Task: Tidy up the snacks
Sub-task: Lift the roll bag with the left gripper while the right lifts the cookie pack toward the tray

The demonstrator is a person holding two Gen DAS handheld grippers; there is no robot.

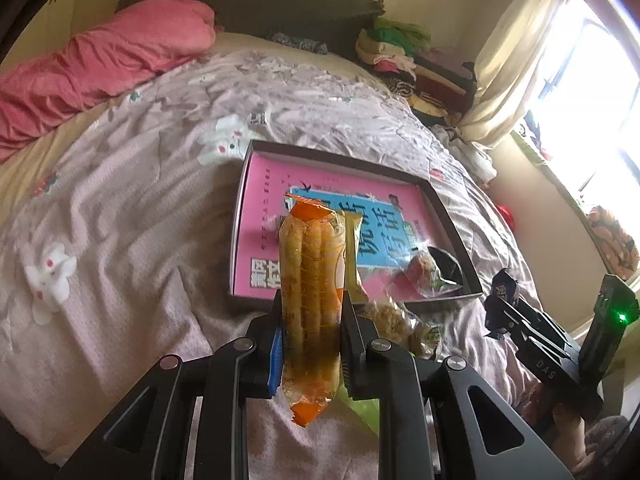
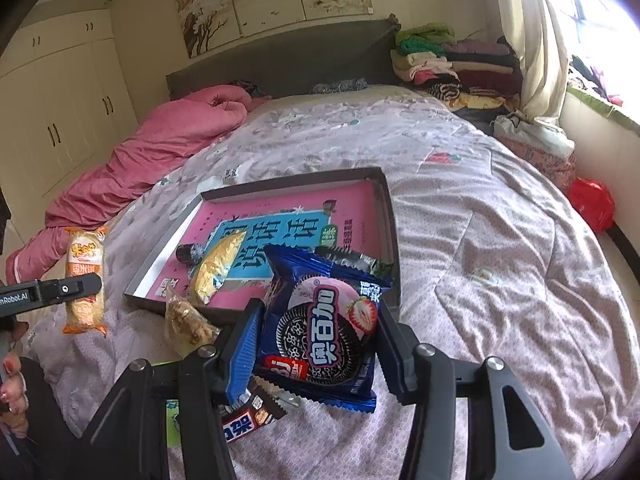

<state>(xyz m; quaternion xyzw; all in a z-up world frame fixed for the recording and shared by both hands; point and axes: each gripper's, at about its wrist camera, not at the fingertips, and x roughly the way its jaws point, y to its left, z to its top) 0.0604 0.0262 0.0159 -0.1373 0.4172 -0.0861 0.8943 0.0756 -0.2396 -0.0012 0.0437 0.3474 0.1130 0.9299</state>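
Left wrist view shows the left tongs (image 1: 312,332) clamped on an orange snack pack (image 1: 313,280), held in the air above the bed (image 1: 140,208), near the front edge of a shallow tray (image 1: 448,208) with a pink printed floor. Right wrist view shows the right tongs (image 2: 316,340) gripping a blue cookie packet (image 2: 324,320), also held over the quilt just before the tray. Inside the tray lie a gold-wrapped snack (image 2: 218,266) and a dark wrapper (image 2: 352,260); a clear bag of brownish pieces (image 2: 188,320) rests on the bed against the tray's near edge
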